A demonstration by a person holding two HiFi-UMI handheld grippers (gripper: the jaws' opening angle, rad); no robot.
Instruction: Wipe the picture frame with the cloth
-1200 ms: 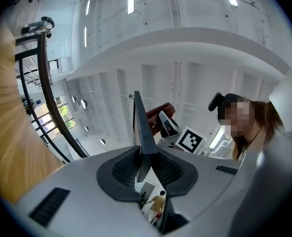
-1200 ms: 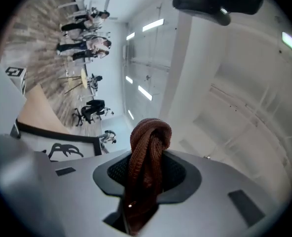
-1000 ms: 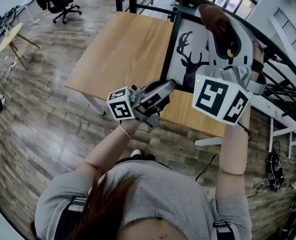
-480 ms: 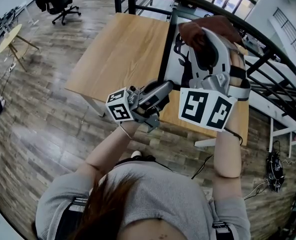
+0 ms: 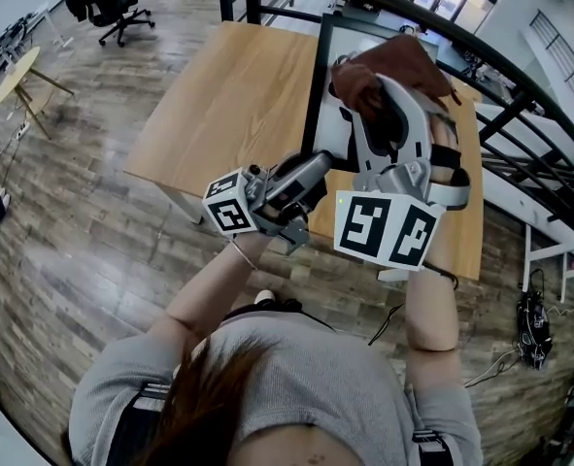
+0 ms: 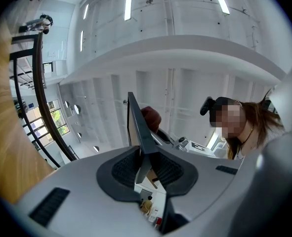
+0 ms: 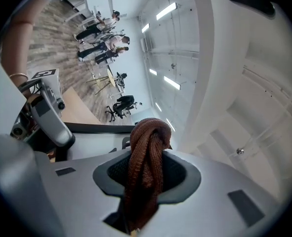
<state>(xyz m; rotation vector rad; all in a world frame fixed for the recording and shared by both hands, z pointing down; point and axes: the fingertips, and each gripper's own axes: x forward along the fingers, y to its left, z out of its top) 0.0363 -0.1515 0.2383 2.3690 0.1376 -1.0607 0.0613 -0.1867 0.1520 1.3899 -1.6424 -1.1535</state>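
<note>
A black-edged picture frame (image 5: 318, 95) with a deer print stands tilted on the wooden table (image 5: 228, 95). My left gripper (image 5: 318, 163) is shut on its lower left edge, and in the left gripper view the frame (image 6: 138, 127) runs edge-on up from between the jaws of this gripper (image 6: 148, 167). My right gripper (image 5: 376, 90) is shut on a bunched brown cloth (image 5: 388, 66), which lies against the frame's face and hides most of the print. The cloth (image 7: 146, 152) fills the right gripper (image 7: 146, 174) in its own view, with the frame's edge (image 7: 94, 128) just behind it.
A black railing (image 5: 520, 85) runs behind and to the right of the table. On the plank floor at the far left are an office chair (image 5: 107, 3) and a small round table (image 5: 19, 71). Cables lie on the floor at the right (image 5: 534, 323).
My right gripper has come down and to the left with the cloth, from the frame's upper right onto the middle of its face. The left gripper and the frame have stayed put.
</note>
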